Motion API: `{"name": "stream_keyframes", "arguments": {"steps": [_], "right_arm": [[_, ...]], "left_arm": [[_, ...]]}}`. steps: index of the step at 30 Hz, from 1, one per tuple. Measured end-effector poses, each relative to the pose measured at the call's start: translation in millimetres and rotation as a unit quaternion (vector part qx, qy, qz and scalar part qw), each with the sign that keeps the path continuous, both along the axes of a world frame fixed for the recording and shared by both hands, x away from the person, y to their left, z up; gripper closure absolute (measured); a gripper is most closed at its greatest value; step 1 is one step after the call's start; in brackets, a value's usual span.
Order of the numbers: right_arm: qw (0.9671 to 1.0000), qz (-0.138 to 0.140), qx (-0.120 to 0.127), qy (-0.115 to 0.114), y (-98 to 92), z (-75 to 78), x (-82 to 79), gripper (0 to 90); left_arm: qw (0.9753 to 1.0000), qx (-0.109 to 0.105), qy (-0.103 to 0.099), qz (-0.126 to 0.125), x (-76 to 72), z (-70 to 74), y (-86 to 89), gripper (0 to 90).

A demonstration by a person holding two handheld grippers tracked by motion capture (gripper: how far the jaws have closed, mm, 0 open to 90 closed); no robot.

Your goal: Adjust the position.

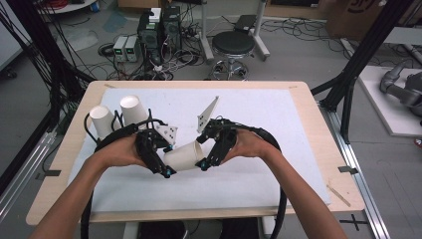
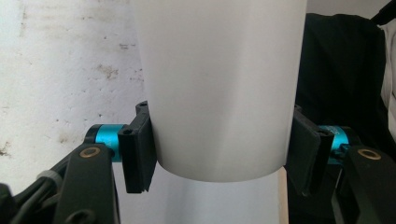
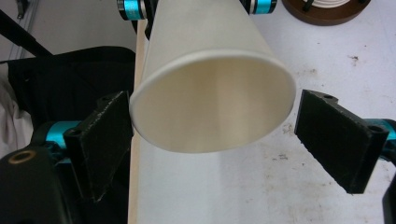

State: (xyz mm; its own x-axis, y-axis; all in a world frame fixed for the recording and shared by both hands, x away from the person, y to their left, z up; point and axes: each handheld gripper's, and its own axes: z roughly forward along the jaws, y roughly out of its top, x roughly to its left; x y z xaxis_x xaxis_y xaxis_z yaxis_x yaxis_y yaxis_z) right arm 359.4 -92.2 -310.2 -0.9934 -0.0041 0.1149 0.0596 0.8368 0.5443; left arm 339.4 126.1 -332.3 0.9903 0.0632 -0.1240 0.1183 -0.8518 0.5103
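Observation:
A white paper cup [image 1: 184,155] is held on its side just above the white mat, between both hands. My left gripper [image 1: 166,168] is shut on its narrow bottom end. In the left gripper view, the two black pads [image 2: 140,151] press the cup [image 2: 219,93] from both sides. My right gripper [image 1: 202,160] is at the cup's open mouth. In the right gripper view, the cup rim [image 3: 212,100] faces the camera, and the right gripper [image 3: 219,140] stands open around it. One pad [image 3: 105,140] sits close to the rim and the other stands apart.
Two more white paper cups [image 1: 102,119] [image 1: 133,109] stand upside down at the table's left rear. The white mat [image 1: 259,114] covers most of the wooden table [image 1: 318,149]. A stool [image 1: 233,45] and cabled boxes sit on the floor beyond.

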Motion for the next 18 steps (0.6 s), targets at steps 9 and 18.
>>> {"name": "stream_keyframes", "arguments": {"steps": [9, 18], "right_arm": [[0.9999, -0.001, 0.016, -0.001, -5.6, 4.1, 0.4, 12.0], [0.9994, -0.014, 0.031, -0.001, -15.6, 9.8, 1.2, 12.0]], "left_arm": [[0.9991, -0.032, 0.001, 0.029, -4.1, -2.3, 10.7, 35.8], [0.9985, -0.045, -0.016, 0.025, -4.5, 5.8, 17.1, 35.8]]}}
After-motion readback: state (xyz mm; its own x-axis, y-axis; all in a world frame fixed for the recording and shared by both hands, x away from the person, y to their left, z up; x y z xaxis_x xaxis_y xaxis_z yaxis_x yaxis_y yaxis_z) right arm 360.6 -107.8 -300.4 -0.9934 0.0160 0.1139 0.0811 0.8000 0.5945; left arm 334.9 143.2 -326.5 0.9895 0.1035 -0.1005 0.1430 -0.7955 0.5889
